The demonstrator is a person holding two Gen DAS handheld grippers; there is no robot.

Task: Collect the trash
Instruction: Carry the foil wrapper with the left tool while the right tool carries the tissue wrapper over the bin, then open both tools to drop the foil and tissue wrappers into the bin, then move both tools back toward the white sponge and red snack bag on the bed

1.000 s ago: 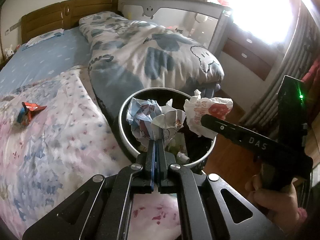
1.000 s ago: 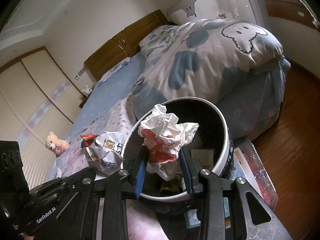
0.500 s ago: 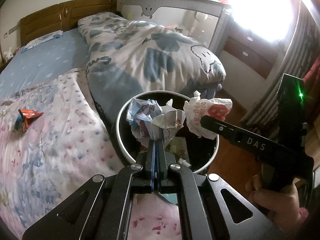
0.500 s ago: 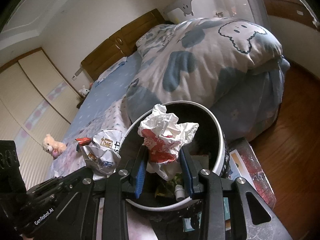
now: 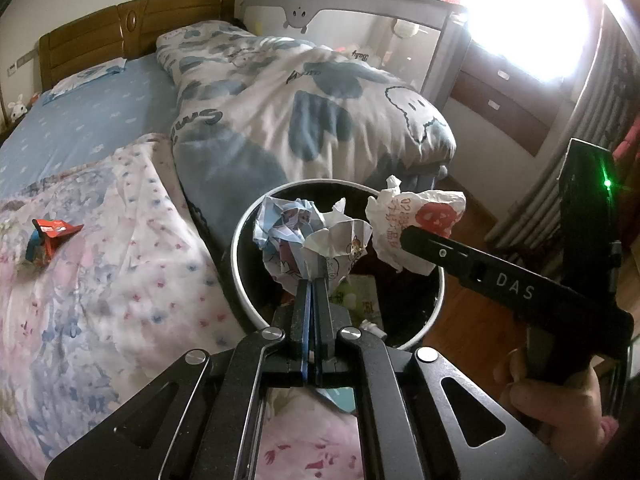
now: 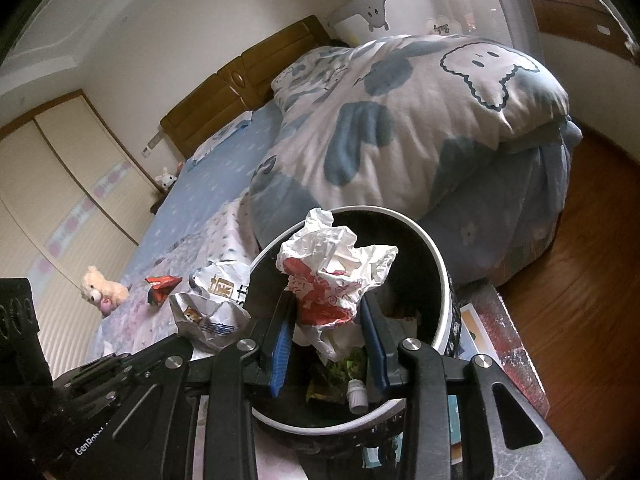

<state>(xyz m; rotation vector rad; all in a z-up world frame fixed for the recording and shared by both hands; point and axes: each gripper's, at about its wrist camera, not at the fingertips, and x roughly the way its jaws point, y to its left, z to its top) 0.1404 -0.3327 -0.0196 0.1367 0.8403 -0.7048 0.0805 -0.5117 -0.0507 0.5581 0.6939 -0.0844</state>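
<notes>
Pinching printed wrapper (image 5: 304, 236) in left claw (image 5: 314, 280) | right claw (image 6: 328, 320) pinching red-white wrapper (image 6: 332, 276) | over bin (image 5: 240, 240)

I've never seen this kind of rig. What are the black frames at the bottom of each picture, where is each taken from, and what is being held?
A person holds a two-finger tool in each hand, with a fisheye camera looking along its fingers. In the left view, the left hand-held gripper is shut on a crumpled blue-and-white cartoon wrapper. In the right view, the right hand-held gripper pinches a crumpled white-and-red paper bag. Both hang above a round white-rimmed black trash bin beside the bed. A small red wrapper lies on the floral pink blanket.
</notes>
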